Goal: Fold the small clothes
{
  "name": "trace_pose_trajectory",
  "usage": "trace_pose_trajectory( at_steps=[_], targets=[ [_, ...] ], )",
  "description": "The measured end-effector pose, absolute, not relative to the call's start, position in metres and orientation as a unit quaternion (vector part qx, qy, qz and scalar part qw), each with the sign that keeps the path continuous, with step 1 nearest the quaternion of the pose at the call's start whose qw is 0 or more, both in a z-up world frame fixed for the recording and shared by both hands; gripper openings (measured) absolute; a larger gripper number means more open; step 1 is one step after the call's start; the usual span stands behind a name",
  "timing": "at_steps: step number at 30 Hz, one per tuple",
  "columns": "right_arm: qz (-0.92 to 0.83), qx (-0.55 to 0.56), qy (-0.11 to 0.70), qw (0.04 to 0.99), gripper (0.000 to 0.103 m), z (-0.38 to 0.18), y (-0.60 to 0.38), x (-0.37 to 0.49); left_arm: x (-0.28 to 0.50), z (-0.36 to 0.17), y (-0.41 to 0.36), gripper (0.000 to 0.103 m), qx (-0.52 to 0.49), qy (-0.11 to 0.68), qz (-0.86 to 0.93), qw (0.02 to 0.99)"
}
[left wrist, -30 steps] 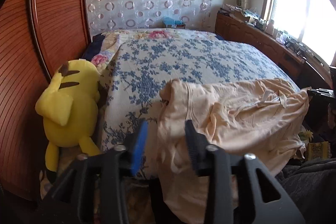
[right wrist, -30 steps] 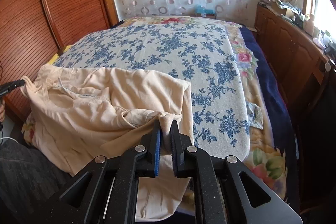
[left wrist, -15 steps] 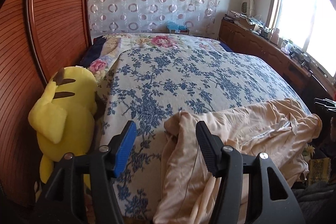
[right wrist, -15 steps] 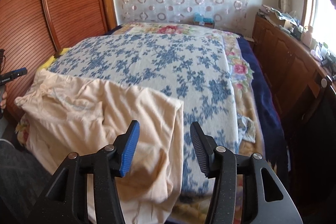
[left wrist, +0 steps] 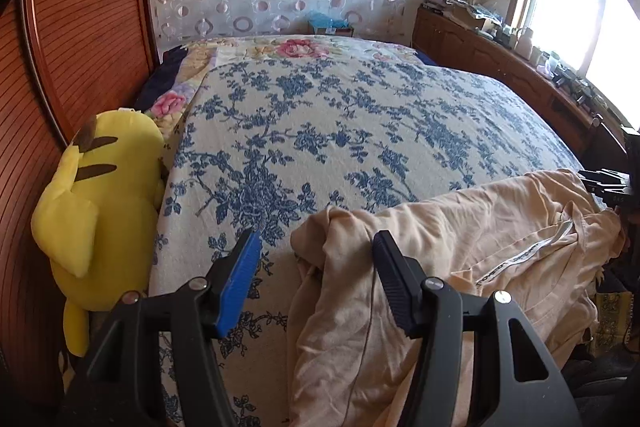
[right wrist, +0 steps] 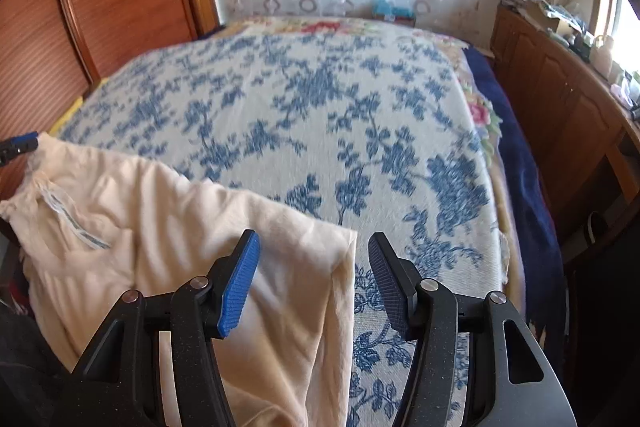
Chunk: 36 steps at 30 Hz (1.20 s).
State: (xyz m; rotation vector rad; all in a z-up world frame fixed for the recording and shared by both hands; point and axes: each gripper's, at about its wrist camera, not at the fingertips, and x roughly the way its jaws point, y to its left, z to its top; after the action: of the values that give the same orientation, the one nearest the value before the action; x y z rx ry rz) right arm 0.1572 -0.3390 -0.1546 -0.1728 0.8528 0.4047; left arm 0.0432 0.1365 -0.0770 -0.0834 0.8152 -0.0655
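A pale peach garment (left wrist: 460, 235) lies crumpled over the near edge of the blue-flowered bedspread (left wrist: 320, 115), partly hanging off the front. My left gripper (left wrist: 316, 239) is open above its bunched left corner, and the pads do not press the cloth. In the right wrist view the garment (right wrist: 160, 211) spreads to the left. My right gripper (right wrist: 312, 239) hovers over its right corner with its jaws opening and nothing pinched. The right gripper's tip (left wrist: 604, 183) shows at the garment's far end, and the left gripper's tip (right wrist: 18, 145) at the other end.
A yellow plush toy (left wrist: 104, 195) leans between the bed and a ribbed wooden panel (left wrist: 80, 27) on the left. A wooden cabinet (left wrist: 500, 59) with clutter runs under the window on the right. A dark blue blanket (right wrist: 516, 155) hangs along the bed's right side.
Both grippers went from shut on the garment's corners to open. The cloth dropped and now rests lower on the bed's near edge.
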Motion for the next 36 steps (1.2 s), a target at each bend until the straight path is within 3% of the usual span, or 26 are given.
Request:
trace_pose_trajectory(
  at_steps=[20, 24, 25, 26, 28, 32, 36],
  targets=[
    [0.2, -0.104, 0.42, 0.879, 0.06, -0.162, -0.326, 0.156, 0.053, -0.099, 0.142, 0.058, -0.041, 0.424, -0.019, 0.905],
    [0.209, -0.103, 0.418, 0.878, 0.046, -0.162, -0.324, 0.155, 0.054, -0.098, 0.141, 0.058, -0.042, 0.411, -0.02, 0.91],
    [0.213, -0.103, 0.417, 0.878, 0.036, -0.162, -0.323, 0.153, 0.055, -0.098, 0.14, 0.057, -0.04, 0.411, -0.023, 0.911],
    [0.22, -0.105, 0.416, 0.876, 0.022, -0.161, -0.321, 0.152, 0.056, -0.097, 0.138, 0.051, -0.037, 0.411, -0.027, 0.911],
    [0.238, -0.109, 0.414, 0.872, 0.012, -0.161, -0.317, 0.148, 0.058, -0.098, 0.135, 0.039, -0.035, 0.415, -0.039, 0.908],
    [0.25, -0.117, 0.415, 0.867, 0.007, -0.161, -0.311, 0.144, 0.06, -0.097, 0.124, 0.006, -0.023, 0.422, -0.059, 0.905],
    [0.251, -0.1, 0.393, 0.879, 0.006, -0.149, -0.314, 0.133, 0.032, -0.052, 0.119, 0.004, -0.053, 0.355, -0.07, 0.931]
  ],
)
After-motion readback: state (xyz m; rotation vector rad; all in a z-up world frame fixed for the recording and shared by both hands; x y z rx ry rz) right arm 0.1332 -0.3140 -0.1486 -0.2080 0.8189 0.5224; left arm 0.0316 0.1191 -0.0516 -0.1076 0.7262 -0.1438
